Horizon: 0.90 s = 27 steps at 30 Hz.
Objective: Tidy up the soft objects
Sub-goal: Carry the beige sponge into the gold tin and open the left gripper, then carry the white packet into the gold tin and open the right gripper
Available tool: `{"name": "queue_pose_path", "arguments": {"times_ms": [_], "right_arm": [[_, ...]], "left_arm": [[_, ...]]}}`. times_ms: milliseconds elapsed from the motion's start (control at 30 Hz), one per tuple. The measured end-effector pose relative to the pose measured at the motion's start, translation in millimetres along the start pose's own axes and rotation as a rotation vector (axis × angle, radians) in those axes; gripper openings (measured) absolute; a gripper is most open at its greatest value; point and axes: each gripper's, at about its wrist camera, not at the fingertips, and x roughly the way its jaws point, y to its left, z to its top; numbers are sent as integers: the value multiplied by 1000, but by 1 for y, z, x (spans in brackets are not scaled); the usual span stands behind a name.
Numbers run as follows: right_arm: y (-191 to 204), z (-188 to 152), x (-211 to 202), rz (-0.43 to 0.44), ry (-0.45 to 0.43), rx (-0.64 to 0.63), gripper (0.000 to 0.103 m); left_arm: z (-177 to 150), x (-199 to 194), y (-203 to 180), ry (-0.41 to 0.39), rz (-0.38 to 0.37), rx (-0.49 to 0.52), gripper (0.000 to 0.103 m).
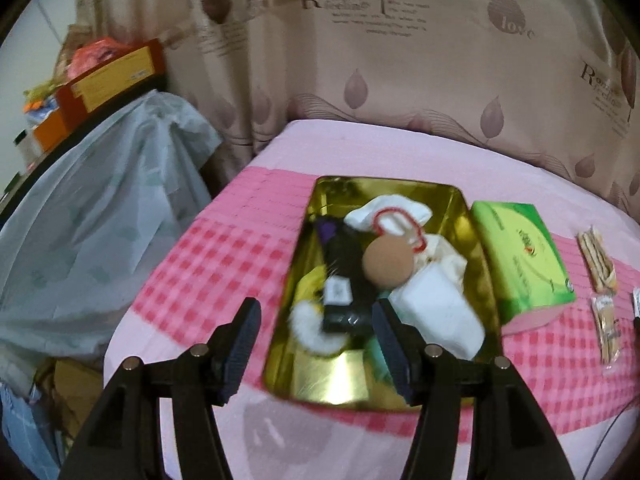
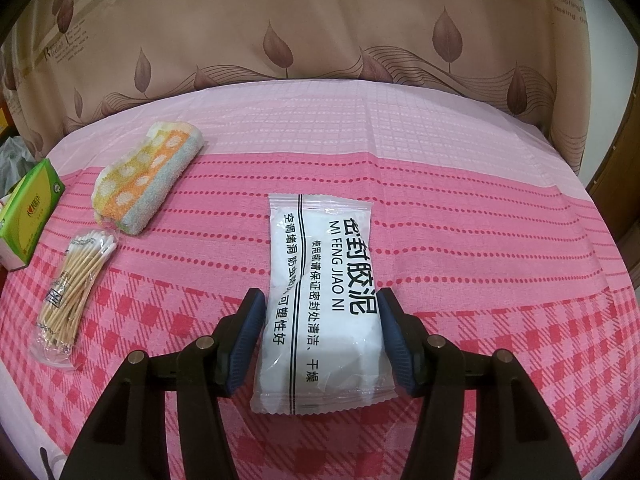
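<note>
The left tool (image 1: 316, 344) hangs with jaws wide and empty above the gold tray's (image 1: 316, 384) near end. Soft items, a round puff (image 1: 387, 261) among them, lie piled in the tray. Right of the tray lies the green tissue pack (image 1: 520, 256). The right tool (image 2: 320, 344) clamps the white packet (image 2: 324, 300) on the tabletop (image 2: 500, 280), further right of the tray.
</note>
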Motion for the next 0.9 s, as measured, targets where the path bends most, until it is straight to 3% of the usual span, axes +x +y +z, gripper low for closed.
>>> {"name": "queue_pose_path", "arguments": {"times_ms": [267,600,900], "right_arm": [[0,-1,-4,-9,-6,-4,49],[17,-3,-19,-43,-32,10,48],[72,16,-53,58,-86,-30,48]], "left_arm": [[-11,-12,22,-30,11,-83,59],[-13,-5,42,-14,46,-155,60],[-14,-4,55,-4,107,-213,59]]}}
